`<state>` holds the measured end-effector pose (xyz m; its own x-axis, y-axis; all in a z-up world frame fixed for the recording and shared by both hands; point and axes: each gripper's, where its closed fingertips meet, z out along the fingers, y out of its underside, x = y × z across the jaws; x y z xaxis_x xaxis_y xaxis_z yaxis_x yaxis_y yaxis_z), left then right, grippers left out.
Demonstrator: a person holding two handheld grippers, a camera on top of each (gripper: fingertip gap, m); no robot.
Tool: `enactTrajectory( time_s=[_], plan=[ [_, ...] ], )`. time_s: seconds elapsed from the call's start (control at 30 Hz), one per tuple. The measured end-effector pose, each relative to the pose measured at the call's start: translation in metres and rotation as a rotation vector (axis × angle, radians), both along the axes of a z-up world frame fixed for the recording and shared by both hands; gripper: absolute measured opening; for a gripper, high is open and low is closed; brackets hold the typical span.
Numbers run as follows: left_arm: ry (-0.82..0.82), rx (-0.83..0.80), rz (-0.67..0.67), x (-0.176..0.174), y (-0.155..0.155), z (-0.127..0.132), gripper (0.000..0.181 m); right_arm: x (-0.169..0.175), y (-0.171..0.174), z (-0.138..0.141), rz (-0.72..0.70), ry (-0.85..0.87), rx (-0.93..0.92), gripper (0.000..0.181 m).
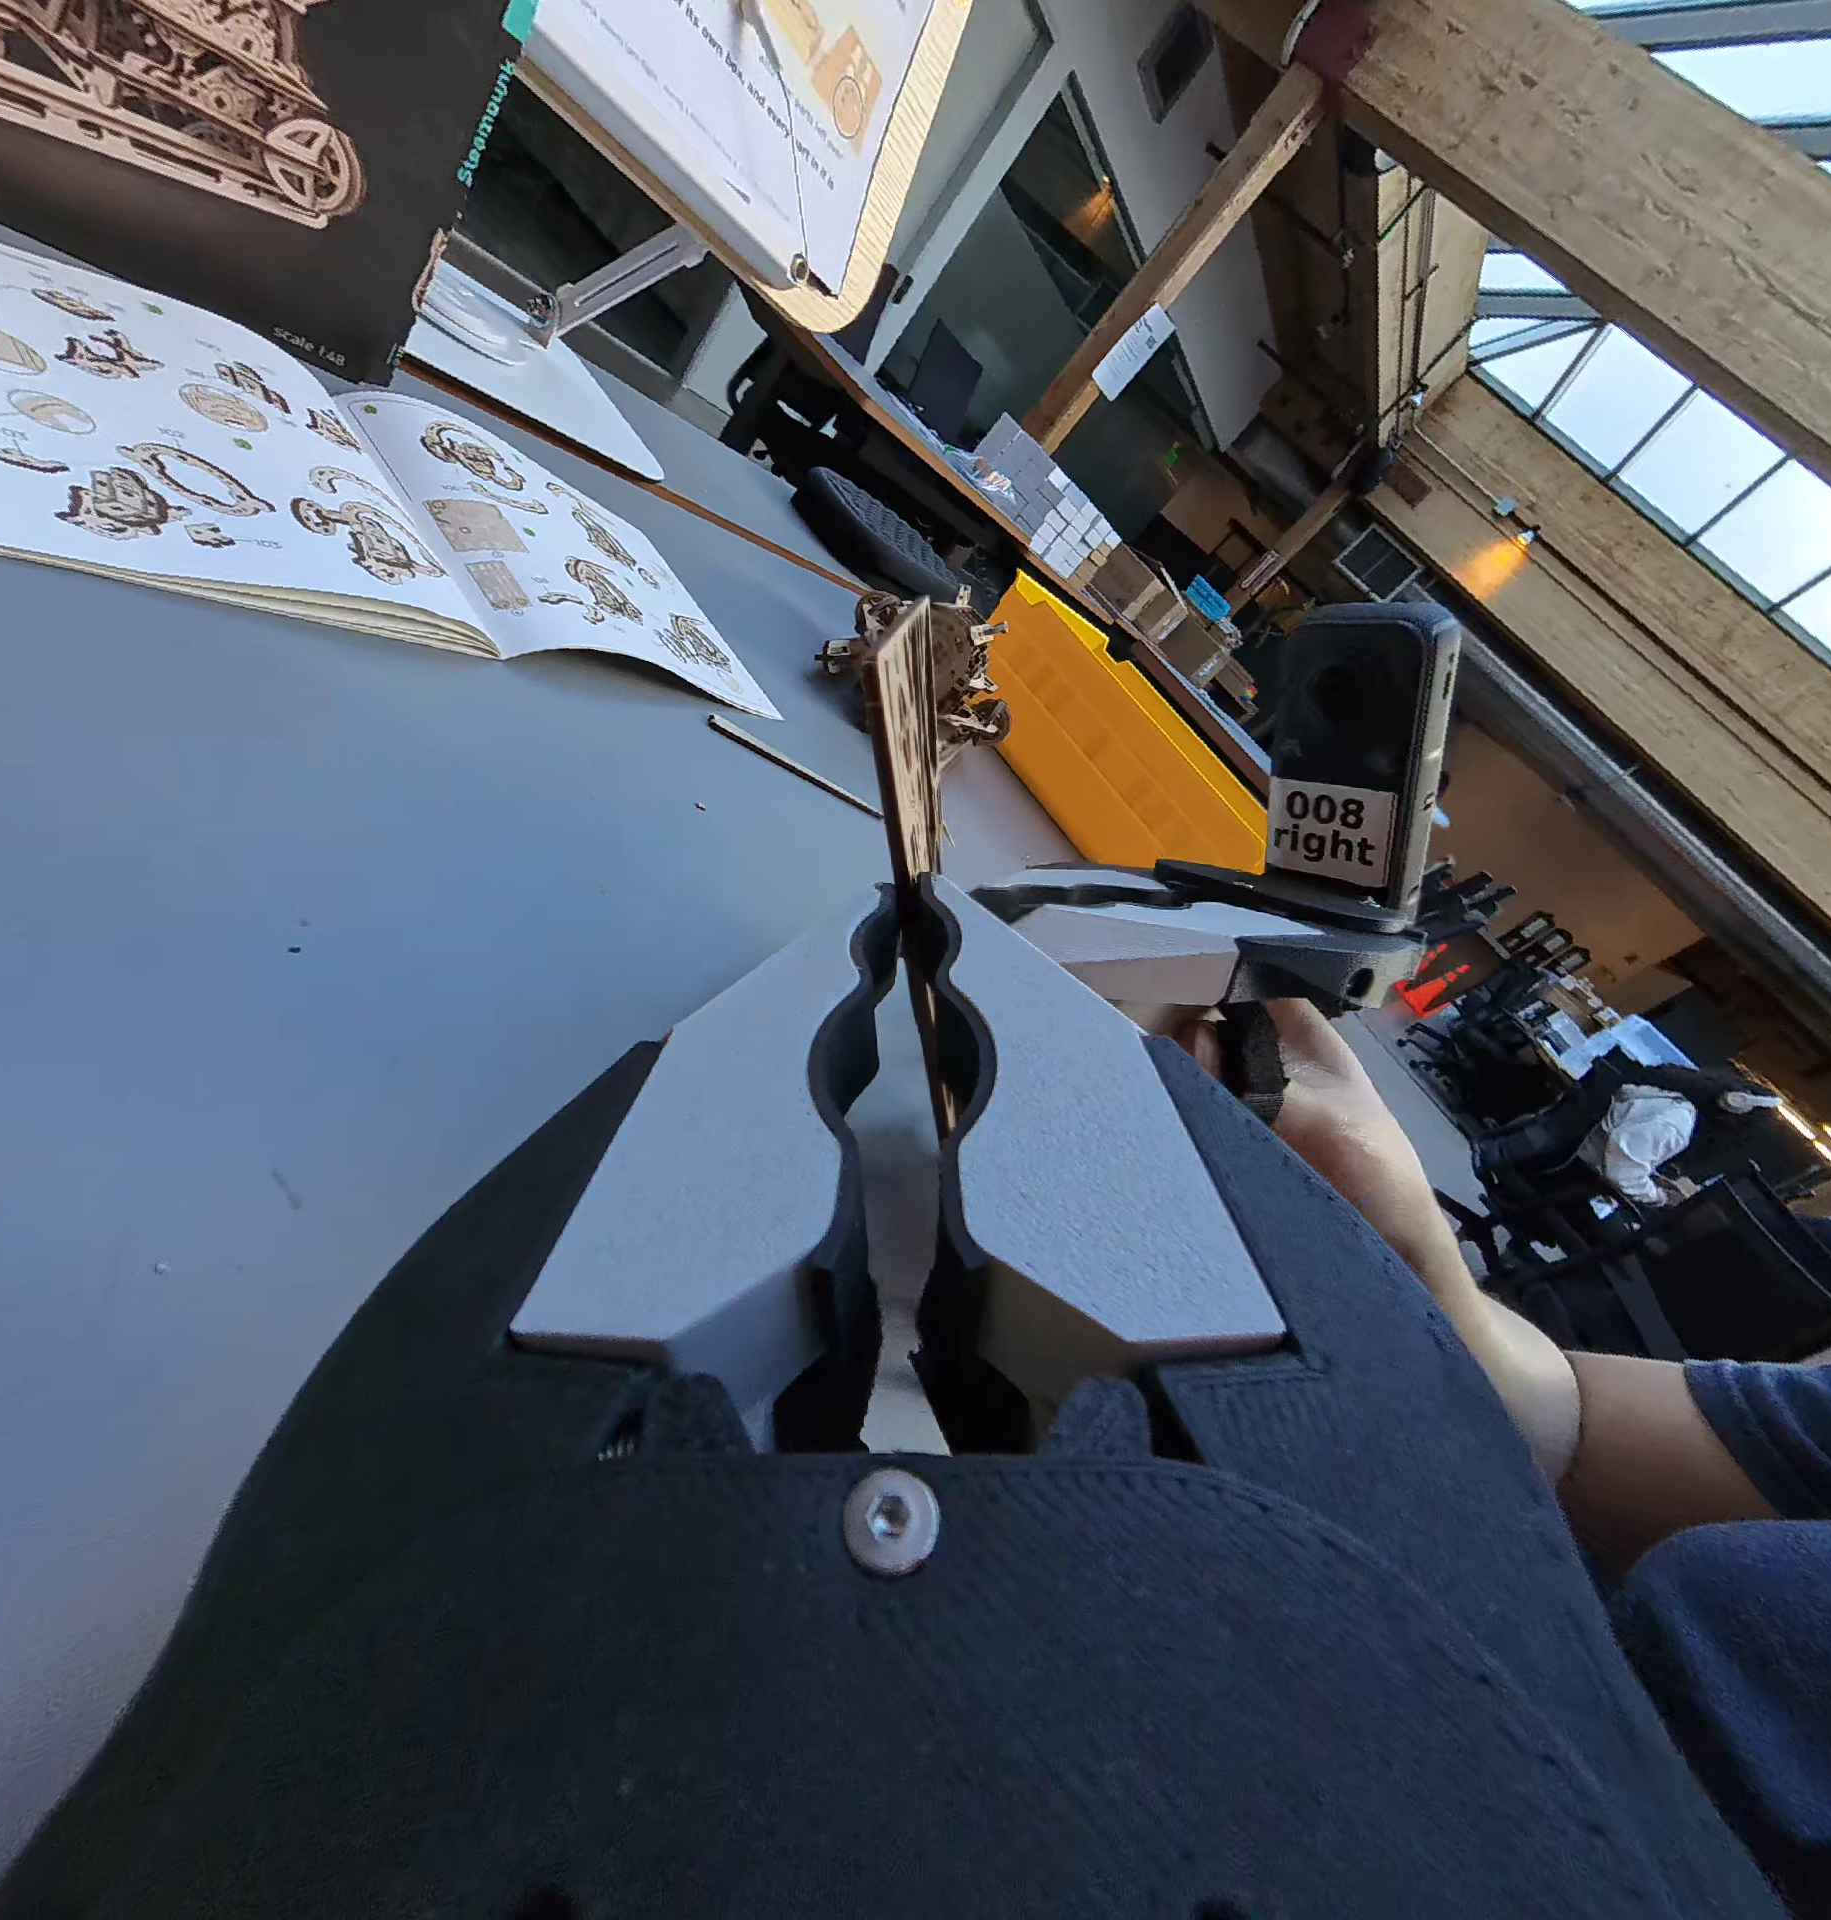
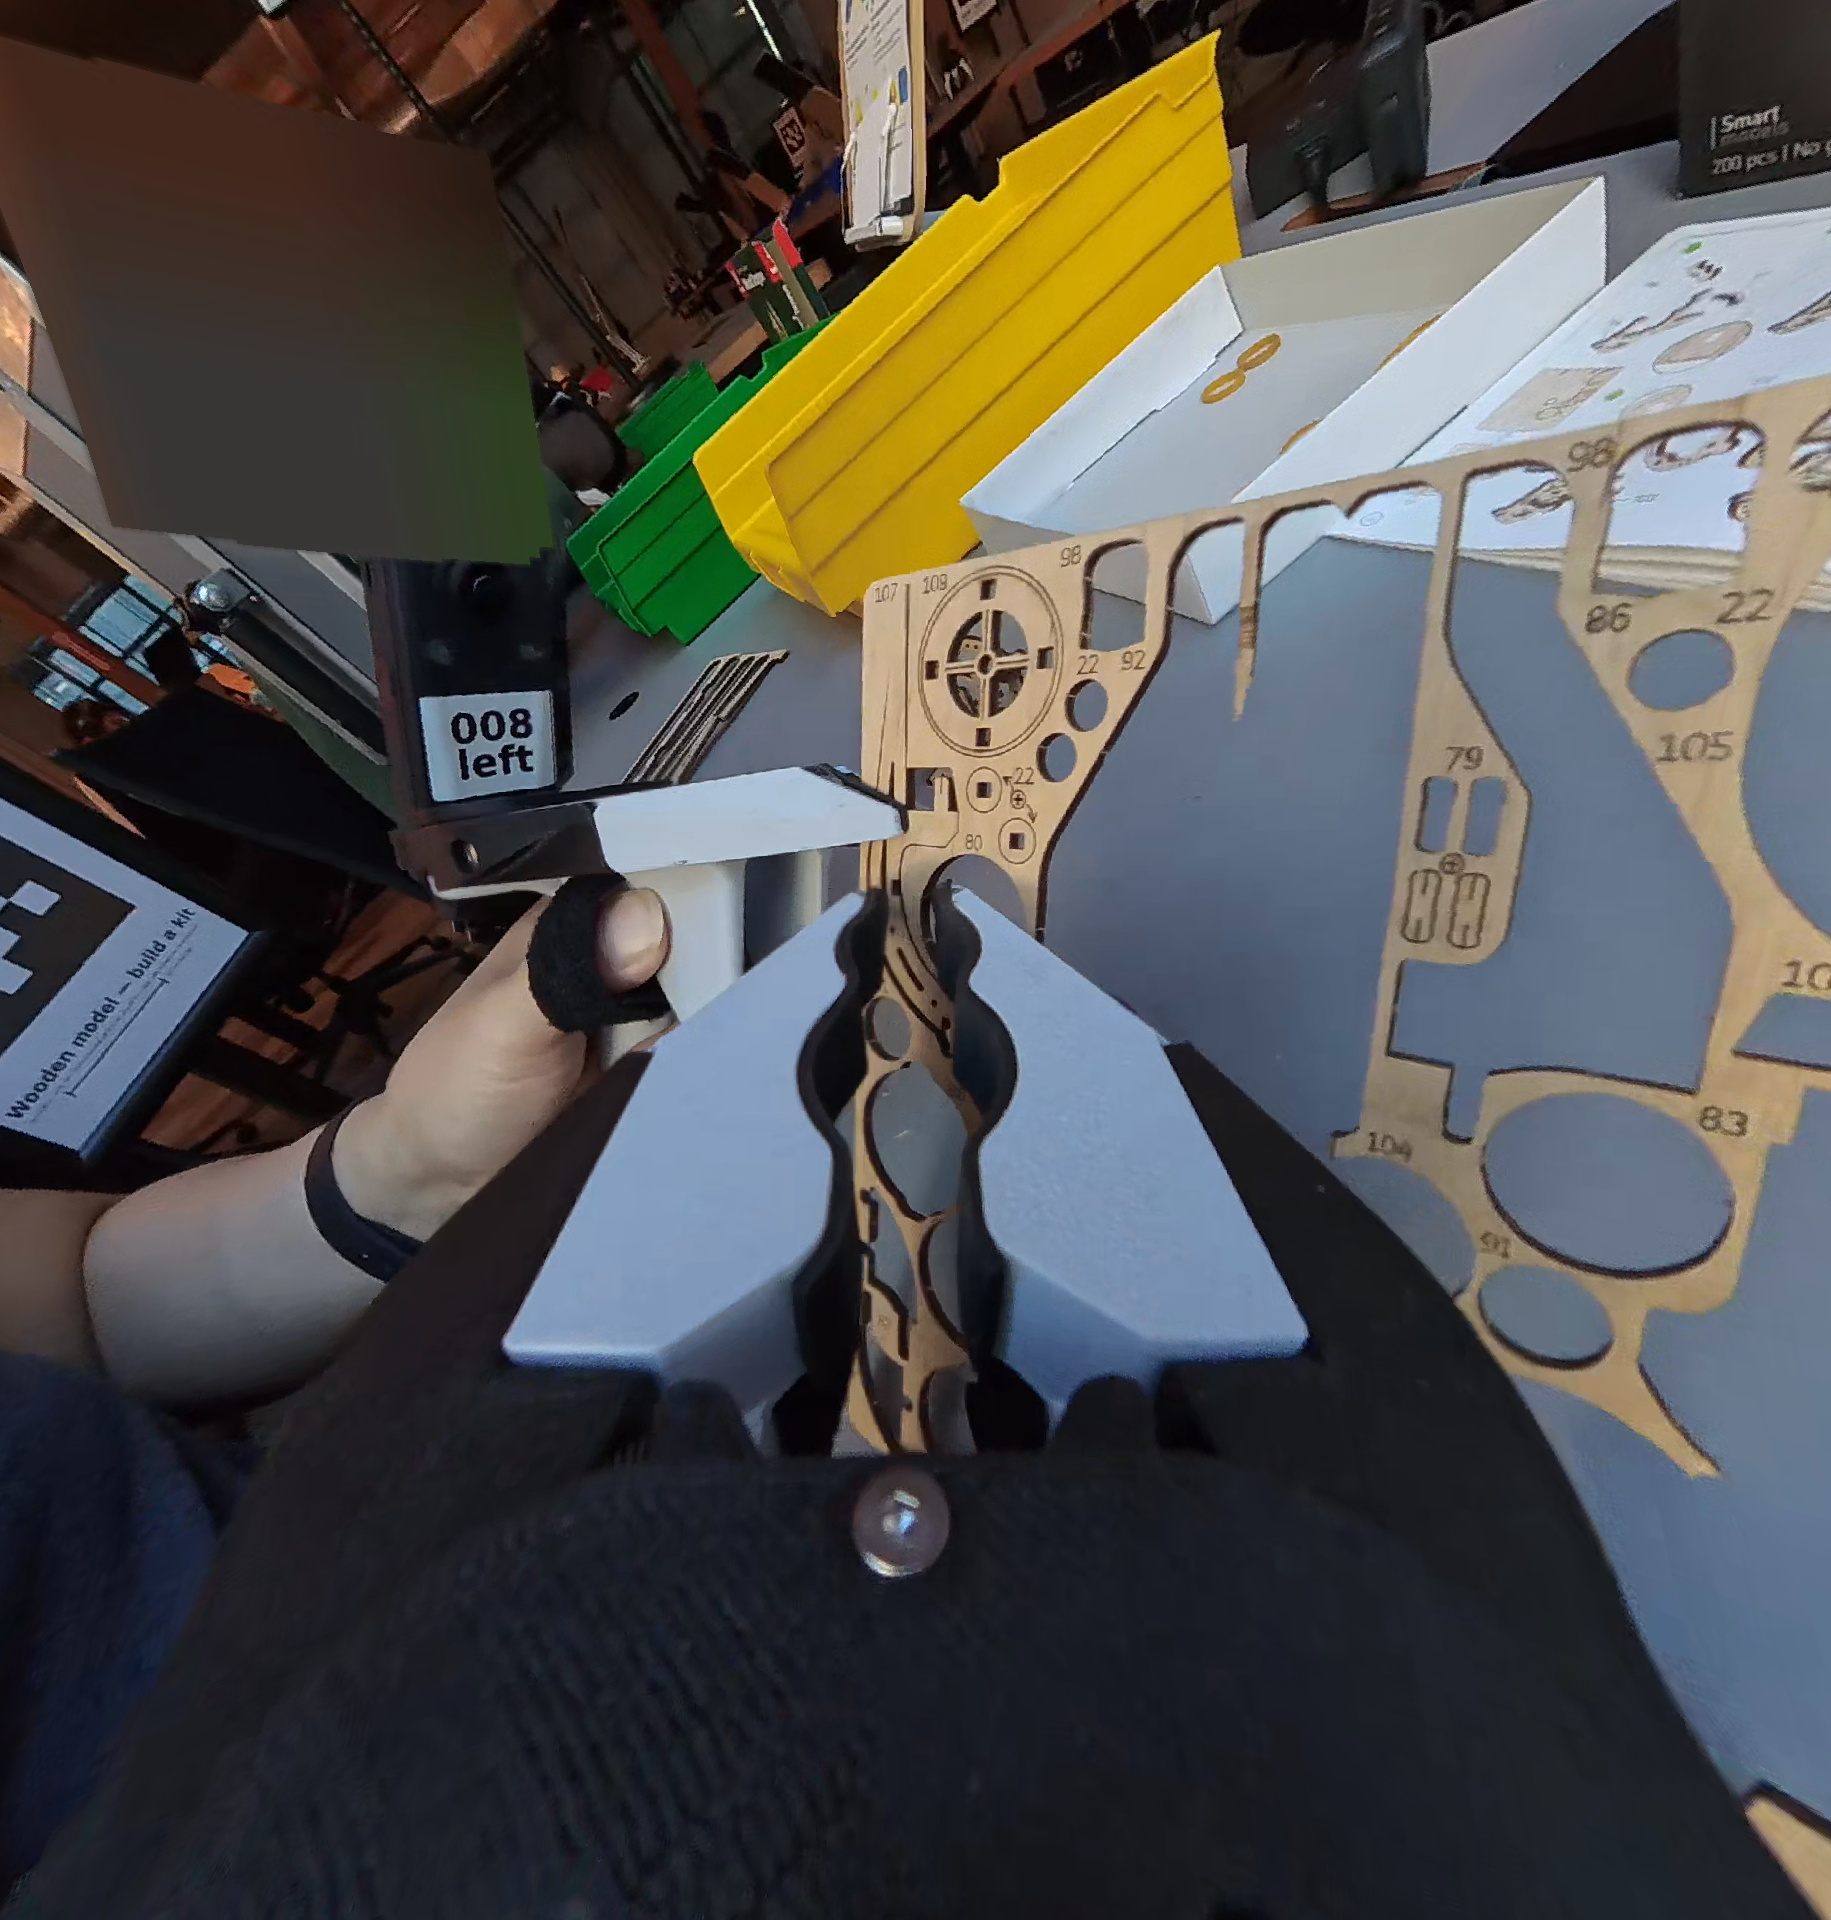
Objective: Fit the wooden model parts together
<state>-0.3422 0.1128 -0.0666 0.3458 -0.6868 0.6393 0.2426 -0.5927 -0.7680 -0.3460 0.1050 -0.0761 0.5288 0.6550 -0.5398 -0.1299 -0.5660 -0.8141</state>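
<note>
Both of my tools grip one thin laser-cut plywood sheet [image 2: 1451, 790], held upright over the grey table [image 1: 267, 987]. My left hand-held gripper [image 1: 916, 904] is clamped on its edge; my right hand-held gripper [image 2: 906, 914] pinches the punched-out corner strip. Open tabletop lies left; the yellow bin [image 2: 994, 364] and instruction booklet [image 1: 267, 488] sit beyond.

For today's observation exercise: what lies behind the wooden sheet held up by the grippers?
Through the wooden sheet's cut-outs: grey table, white tray, open booklet. Its solid strips hide the rest.
</note>
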Motion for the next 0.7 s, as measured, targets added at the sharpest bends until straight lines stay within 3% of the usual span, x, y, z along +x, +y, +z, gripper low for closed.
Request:
enactTrajectory(
  time_s=[0.27,0.33,0.7],
  plan=[
    [0.038,0.07,0.07,-0.0017,0.0009,0.0032,0.0,-0.002,0.0029,0.0054,-0.026,0.189,-0.117,0.011],
    [0.04,0.087,0.078,-0.0014,-0.0001,0.0043,0.0,-0.0006,0.0043,0.0034,-0.047,0.167,-0.112,0.003],
    [0.163,0.203,0.135,-0.0014,-0.0019,0.006,0.001,-0.0014,0.0041,0.0066,-0.082,0.149,-0.114,0.009]
  ],
)
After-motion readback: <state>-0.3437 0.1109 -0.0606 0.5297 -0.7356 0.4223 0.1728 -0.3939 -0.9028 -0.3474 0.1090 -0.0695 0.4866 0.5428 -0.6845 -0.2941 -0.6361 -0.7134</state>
